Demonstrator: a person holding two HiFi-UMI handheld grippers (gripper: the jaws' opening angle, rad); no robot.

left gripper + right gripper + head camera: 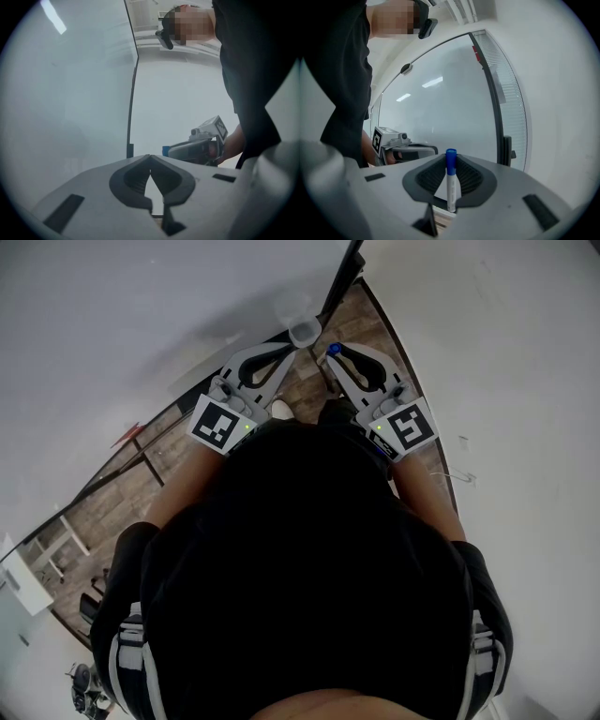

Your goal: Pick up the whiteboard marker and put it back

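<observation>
The whiteboard marker (451, 187), white with a blue cap, stands upright between the jaws of my right gripper (451, 160), which is shut on it. In the head view the blue cap (333, 350) shows at the right gripper's (334, 356) tip. My left gripper (150, 159) is shut with its tips touching and nothing between them. It is held level to the left of the right gripper (197, 147), the two side by side. In the head view the left gripper (292, 345) points at a small pale cup-like holder (305, 332).
A large whiteboard (440, 108) with a black frame (497, 108) fills the space ahead of both grippers. White wall (553, 93) lies to its right. Wood-patterned floor (178, 442) and a white table (23, 582) show below the person.
</observation>
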